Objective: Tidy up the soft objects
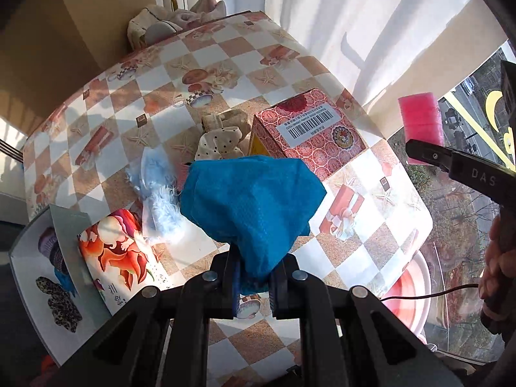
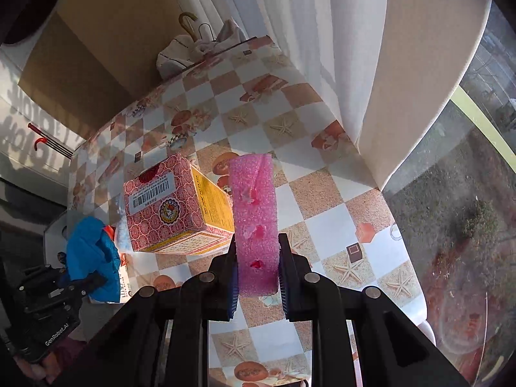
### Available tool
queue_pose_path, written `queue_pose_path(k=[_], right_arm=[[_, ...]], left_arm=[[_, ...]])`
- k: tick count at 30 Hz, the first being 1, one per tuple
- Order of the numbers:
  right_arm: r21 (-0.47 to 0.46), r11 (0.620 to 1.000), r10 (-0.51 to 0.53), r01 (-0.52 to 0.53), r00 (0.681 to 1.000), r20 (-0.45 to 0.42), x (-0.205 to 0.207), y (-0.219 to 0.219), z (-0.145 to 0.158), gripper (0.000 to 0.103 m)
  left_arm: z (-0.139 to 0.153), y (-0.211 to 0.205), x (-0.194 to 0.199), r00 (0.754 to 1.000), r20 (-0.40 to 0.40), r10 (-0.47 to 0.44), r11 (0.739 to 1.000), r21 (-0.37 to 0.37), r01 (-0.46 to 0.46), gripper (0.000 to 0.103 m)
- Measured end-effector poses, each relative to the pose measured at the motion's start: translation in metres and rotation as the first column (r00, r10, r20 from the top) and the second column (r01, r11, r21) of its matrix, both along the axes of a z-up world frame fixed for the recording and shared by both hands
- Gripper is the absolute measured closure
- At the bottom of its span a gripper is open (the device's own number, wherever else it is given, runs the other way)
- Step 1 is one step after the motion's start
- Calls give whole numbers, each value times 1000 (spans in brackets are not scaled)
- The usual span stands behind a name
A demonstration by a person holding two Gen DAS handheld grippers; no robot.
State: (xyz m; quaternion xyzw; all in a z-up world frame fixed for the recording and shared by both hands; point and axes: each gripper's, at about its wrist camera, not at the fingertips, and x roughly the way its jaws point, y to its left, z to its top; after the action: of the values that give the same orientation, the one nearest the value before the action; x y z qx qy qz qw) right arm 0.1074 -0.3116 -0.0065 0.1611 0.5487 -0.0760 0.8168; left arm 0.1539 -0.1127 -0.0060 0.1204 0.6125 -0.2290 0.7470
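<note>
My left gripper (image 1: 253,285) is shut on a bright blue cloth (image 1: 251,203), which hangs bunched above the checked tablecloth (image 1: 380,235). In the right wrist view the same blue cloth (image 2: 93,254) shows at the lower left. My right gripper (image 2: 258,282) is shut on a pink sponge block (image 2: 254,219), held upright over the table; the left wrist view shows that pink sponge (image 1: 421,122) at the right edge. On the table lie a fluffy light-blue item (image 1: 154,193) and a cream dotted fabric piece (image 1: 222,138).
A red patterned box (image 1: 306,132) with a barcode label stands mid-table, also seen as the red box (image 2: 174,206). A flowered box (image 1: 116,258) sits at the left. A cardboard panel (image 2: 106,45) and a cloth bag (image 2: 180,54) stand behind. White curtains (image 2: 322,48) hang right.
</note>
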Motion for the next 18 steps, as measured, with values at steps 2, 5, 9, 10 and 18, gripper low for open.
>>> queue_pose_path(k=[2, 5, 9, 10, 18], right_arm=[[-8, 1000, 3, -3, 1000, -1, 12, 1, 8, 81], [-13, 1000, 26, -26, 1000, 15, 29, 9, 17, 81], [-27, 995, 95, -94, 995, 36, 52, 35, 33, 81], [-30, 993, 115, -114, 993, 42, 57, 43, 36, 81], [-72, 954, 296, -292, 954, 51, 80, 120, 49, 81]], left_arm=[[1, 2, 10, 1000, 0, 24, 1000, 7, -24, 88], [3, 6, 28, 997, -12, 78, 997, -1, -78, 88], [11, 24, 47, 986, 2, 165, 986, 9, -165, 88], [13, 31, 50, 982, 8, 190, 982, 11, -190, 88], [20, 99, 56, 928, 27, 371, 927, 53, -372, 88]])
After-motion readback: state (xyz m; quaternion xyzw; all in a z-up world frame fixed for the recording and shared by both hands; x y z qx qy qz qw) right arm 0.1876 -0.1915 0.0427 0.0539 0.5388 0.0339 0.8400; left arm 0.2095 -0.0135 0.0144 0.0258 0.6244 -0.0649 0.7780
